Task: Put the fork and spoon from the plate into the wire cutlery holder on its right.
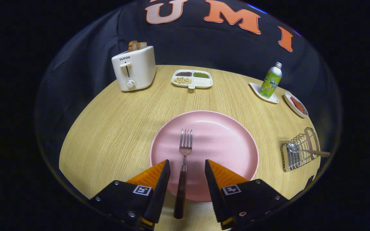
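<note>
The fork (183, 160) lies on the pink plate (223, 134), tines pointing away toward the far side of the table, its dark handle running back over the plate's near rim and down between the two fingers. The gripper (187, 166) is spread wide, a finger on each side of the handle with a clear gap to both, so nothing is grasped. The handle's near end is partly lost in the shadow under the fingers.

To the plate's right, well apart, the wire cutlery holder (299, 150) lies on the wooden table (114, 128); the spoon (292, 148) is already in it, its bowl seen through the wires and its handle sticking out to the right, hard to make out in detail.

Beyond the plate stand a white toaster (134, 68) with bread slices in its slots, a divided tray of beans (192, 78), a green bottle (271, 81) on a small white dish (255, 88), and a small bowl (295, 104) with something reddish in it.
</note>
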